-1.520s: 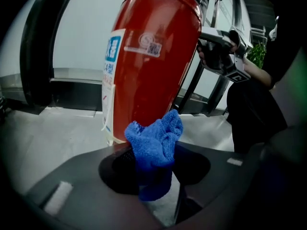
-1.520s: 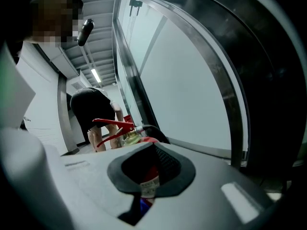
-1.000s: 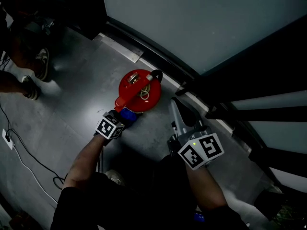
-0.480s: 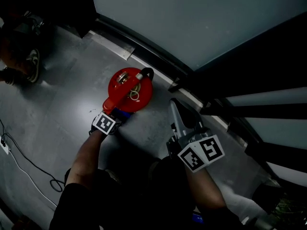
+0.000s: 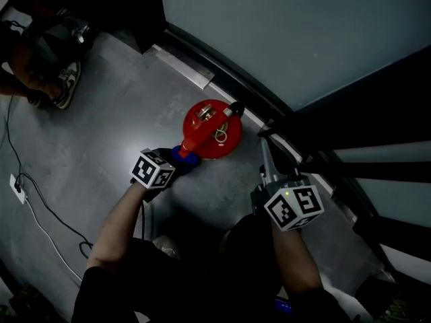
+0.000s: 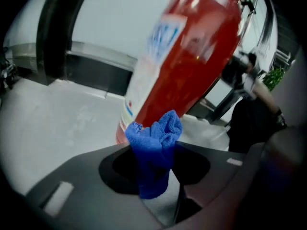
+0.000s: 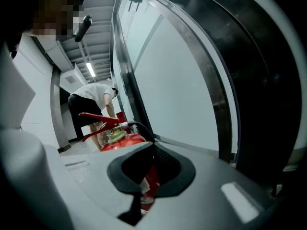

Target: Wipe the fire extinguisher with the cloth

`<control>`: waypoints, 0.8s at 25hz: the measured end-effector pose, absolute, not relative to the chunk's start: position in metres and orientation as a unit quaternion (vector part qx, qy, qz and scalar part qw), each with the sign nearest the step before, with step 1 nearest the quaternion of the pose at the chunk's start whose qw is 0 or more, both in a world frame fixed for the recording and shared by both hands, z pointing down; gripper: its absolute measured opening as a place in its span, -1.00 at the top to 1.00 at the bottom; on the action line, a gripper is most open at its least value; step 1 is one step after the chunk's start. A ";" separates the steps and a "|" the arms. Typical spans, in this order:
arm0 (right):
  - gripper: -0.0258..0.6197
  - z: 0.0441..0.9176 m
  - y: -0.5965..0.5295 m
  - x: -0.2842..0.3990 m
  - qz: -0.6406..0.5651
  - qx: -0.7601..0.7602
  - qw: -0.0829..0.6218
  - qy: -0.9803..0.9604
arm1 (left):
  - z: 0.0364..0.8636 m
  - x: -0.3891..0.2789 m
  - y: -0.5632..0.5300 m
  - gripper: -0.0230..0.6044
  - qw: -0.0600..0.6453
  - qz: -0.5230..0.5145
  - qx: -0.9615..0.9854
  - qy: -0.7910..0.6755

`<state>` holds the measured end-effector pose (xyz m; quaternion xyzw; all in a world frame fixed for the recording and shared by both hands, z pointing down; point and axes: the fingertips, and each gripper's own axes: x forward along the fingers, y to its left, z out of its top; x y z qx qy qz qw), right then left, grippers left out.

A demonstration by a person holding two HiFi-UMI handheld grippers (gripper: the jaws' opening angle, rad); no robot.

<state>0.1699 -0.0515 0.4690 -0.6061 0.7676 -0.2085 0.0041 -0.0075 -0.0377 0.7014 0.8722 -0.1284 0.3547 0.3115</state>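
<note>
Since half a second ago we are seeing the fire extinguisher (image 5: 213, 130) sitting further right in the head view, while the left gripper (image 5: 179, 160) is still working at its near side; its jaws are clamped on the blue cloth (image 6: 156, 145), a soft, nubbly bunch pressed against the cylinder low down; the right gripper (image 7: 149, 174) is hanging apart to the right, jaws together on nothing; the extinguisher is standing upright on the grey floor (image 5: 114, 133) beside a glazed wall; we are judging the glossy painted cylinder heavy, stiff and slippery, so steadying it by the red lever handle (image 7: 95, 119) seems wisest, and the limp cloth needs a firm pinch.
</note>
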 end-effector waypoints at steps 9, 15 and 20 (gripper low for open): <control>0.91 0.483 -0.071 0.137 -0.226 -0.590 -0.011 0.775 | 0.492 -0.050 -0.076 0.37 0.197 0.142 0.965 -0.104; 0.91 0.478 -0.066 0.144 -0.218 -0.613 -0.009 0.760 | 0.451 -0.035 -0.082 0.37 0.147 0.080 0.980 -0.109; 0.91 0.470 -0.061 0.142 -0.203 -0.611 -0.011 0.765 | 0.463 -0.023 -0.081 0.37 0.145 0.083 0.981 -0.100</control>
